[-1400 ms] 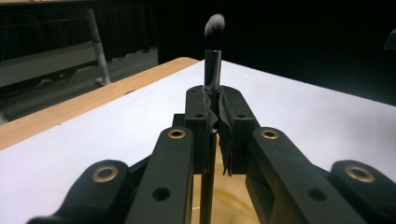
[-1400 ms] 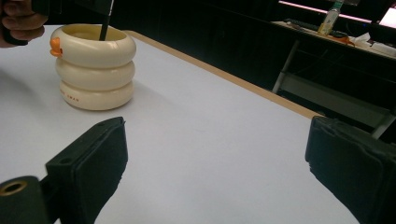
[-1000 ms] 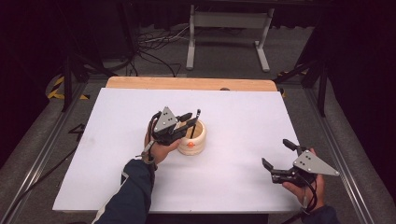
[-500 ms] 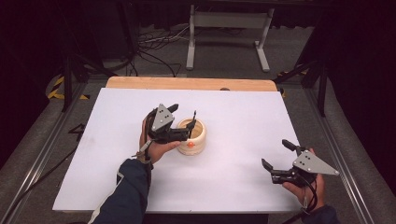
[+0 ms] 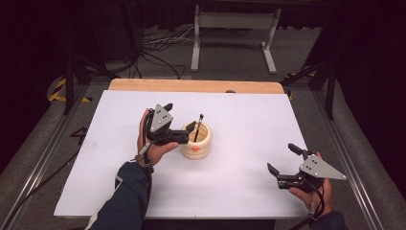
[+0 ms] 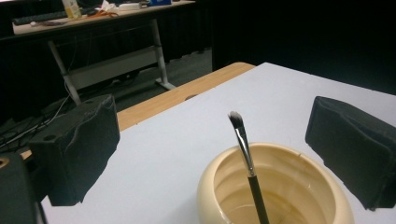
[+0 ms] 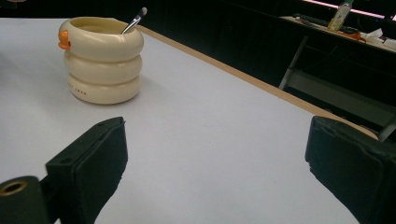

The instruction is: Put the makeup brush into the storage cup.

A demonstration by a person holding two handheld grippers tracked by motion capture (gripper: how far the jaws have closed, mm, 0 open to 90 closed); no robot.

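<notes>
Now that the brush (image 6: pixel 243 140) stands in the cup (image 5: pixel 195 142), my left gripper (image 5: pixel 179 122) has just been opening, nothing between its jaws, and my right gripper (image 5: pixel 283 160) waits open and empty.

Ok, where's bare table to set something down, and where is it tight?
Bare: the white table beyond the cream holder, the stretch between holder and right claw, and the near-left corner. Tight: around the holder, where the open left claw flanks the brush standing in it.

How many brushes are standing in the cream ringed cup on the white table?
1. A thin black-handled brush with a dark tip leans inside the cream ringed cup, bristles up. The cup's bottom is partly hidden, so something short could lie there.
</notes>
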